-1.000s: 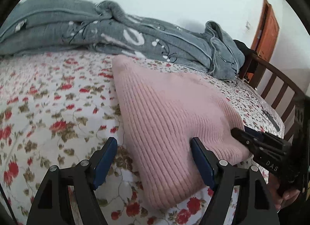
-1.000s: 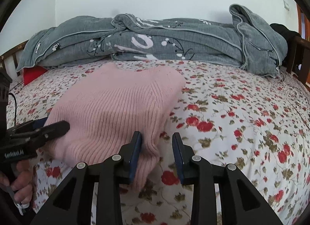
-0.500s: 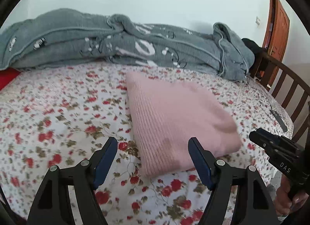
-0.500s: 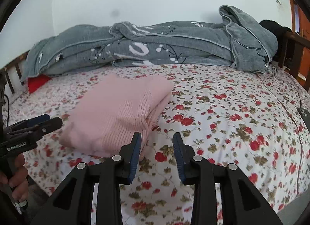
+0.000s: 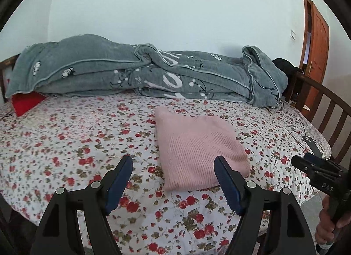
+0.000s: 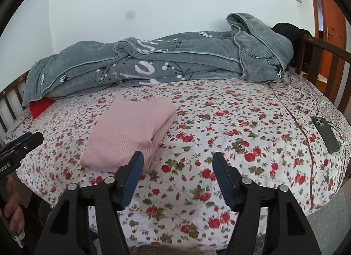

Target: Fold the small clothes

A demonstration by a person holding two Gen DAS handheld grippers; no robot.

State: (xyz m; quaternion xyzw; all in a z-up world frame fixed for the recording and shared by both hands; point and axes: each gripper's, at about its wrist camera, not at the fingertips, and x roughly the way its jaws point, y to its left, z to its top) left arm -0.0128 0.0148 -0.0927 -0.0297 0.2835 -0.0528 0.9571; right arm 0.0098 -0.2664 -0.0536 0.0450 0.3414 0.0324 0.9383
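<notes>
While both tongs pulled back | right tongs (image 6: 176,163) just spread, empty | left tongs (image 5: 173,167) spread | sweater (image 5: 197,147) folded

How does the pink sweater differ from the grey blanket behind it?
The pink sweater is plain, ribbed and folded into a neat flat rectangle; the grey blanket is patterned in white, far larger and heaped loosely along the wall. Both rest on the floral bedsheet.

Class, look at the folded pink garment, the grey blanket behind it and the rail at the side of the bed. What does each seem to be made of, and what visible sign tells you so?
Pink garment: probably soft knitted yarn, matt; fine ribbed lines run along it.
Grey blanket: seemingly thick, plush fabric with piped edges; it lies in bulky, rounded folds.
Bed rail: likely dark-stained wood, slightly glossy; slatted.
</notes>
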